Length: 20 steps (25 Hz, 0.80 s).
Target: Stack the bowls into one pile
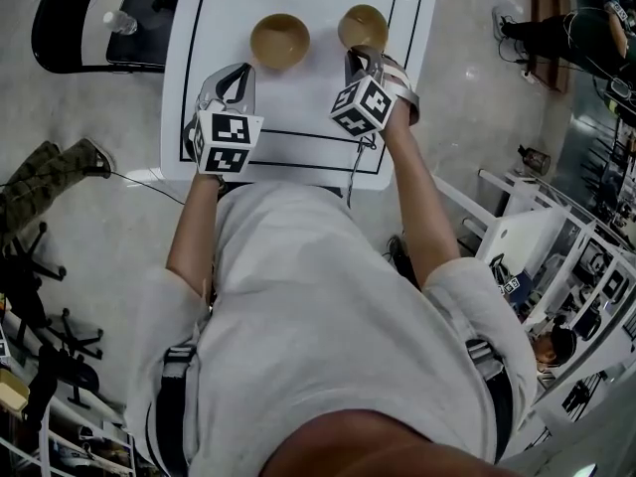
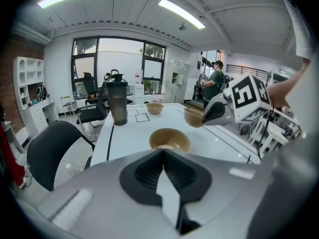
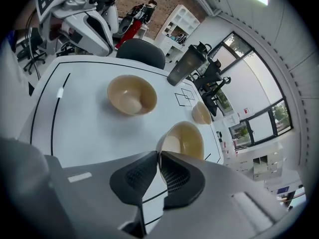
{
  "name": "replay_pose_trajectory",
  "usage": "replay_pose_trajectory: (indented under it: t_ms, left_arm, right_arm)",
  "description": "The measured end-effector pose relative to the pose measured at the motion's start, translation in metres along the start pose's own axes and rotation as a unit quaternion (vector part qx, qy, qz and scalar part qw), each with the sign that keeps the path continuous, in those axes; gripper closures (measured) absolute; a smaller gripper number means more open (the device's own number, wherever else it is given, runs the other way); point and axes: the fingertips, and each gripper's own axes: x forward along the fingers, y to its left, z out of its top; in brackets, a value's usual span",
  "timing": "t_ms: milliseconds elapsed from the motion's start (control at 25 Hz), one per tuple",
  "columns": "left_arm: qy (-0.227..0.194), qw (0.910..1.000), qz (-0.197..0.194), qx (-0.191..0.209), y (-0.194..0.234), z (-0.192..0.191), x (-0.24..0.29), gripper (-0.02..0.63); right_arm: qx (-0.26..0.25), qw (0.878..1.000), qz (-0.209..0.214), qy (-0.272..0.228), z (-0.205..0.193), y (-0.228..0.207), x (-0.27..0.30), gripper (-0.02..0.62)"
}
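Note:
Three tan bowls are in view. One bowl (image 1: 279, 40) (image 2: 170, 139) (image 3: 132, 94) rests on the white table (image 1: 298, 117), just ahead of my left gripper (image 1: 235, 74) (image 2: 163, 156), which is shut with nothing in it. My right gripper (image 1: 361, 58) (image 3: 158, 154) (image 2: 219, 111) is shut on the near rim of a second bowl (image 1: 363, 26) (image 3: 185, 139) (image 2: 193, 117), which hangs tilted slightly above the table. The third bowl (image 2: 154, 108) (image 3: 202, 112) sits farther back on the table, near small squares drawn on it.
A tall dark tumbler (image 2: 117, 102) (image 3: 185, 65) stands at the table's far left side. A black chair (image 1: 89, 28) (image 2: 55, 148) is beside the table, with a water bottle (image 1: 119, 23) on it. A person (image 2: 215, 81) stands far off in the room.

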Motion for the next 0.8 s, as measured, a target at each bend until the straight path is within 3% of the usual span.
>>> replay_pose_trajectory:
  t_ms: [320,800]
  left_arm:
    - [-0.005,0.9999,-0.005,0.007,-0.001,-0.002,-0.01,0.604]
    - [-0.004,0.9989,-0.038,0.026,-0.016,-0.004,-0.012,0.604]
  right_arm:
    - [-0.012,1.0,0.002,-0.024,0.023,0.016,-0.018,0.565]
    - [0.041,0.998,0.008,-0.056,0.048,0.023,-0.05,0.563]
